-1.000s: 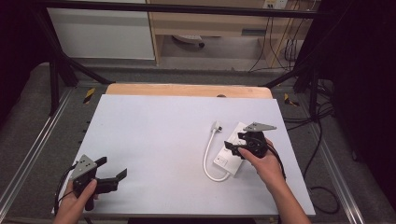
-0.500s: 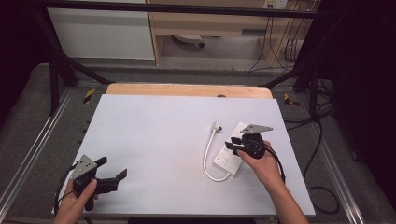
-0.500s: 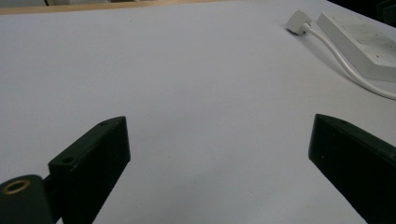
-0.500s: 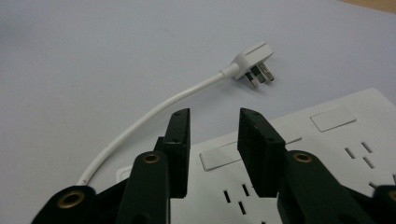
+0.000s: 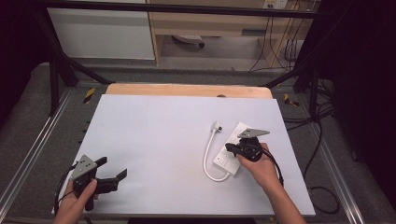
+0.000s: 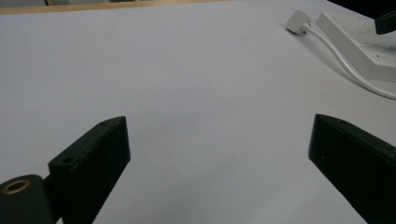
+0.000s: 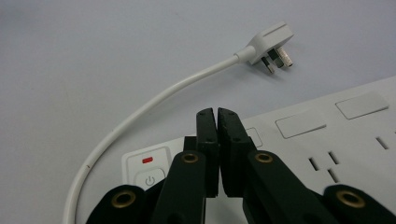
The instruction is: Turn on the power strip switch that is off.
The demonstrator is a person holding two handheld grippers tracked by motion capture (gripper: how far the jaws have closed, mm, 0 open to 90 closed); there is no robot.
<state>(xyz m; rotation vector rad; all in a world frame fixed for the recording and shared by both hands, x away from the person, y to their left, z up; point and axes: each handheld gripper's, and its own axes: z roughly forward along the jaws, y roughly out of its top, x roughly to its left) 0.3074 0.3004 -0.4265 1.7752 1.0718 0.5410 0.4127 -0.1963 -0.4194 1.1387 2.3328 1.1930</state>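
Power strip (image 7: 327, 154) lies on the surface's right side, right tongs (image 7: 217, 116) pressed together, empty, above its switch (image 7: 148, 173); probably about to press it. Left tongs (image 5: 111, 171) spread, idle, well apart.

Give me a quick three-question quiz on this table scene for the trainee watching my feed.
1. True or false: the right gripper has its jaws pressed together above the white power strip.
2. Multiple choice: where does the plug lie? A) pushed into a socket of the strip; B) loose on the table, beside the strip; C) held in the left gripper.
3. Fill in: the left gripper's jaws stand wide ____ with nothing between them.

Key: 1 true; 2 B; 3 open.
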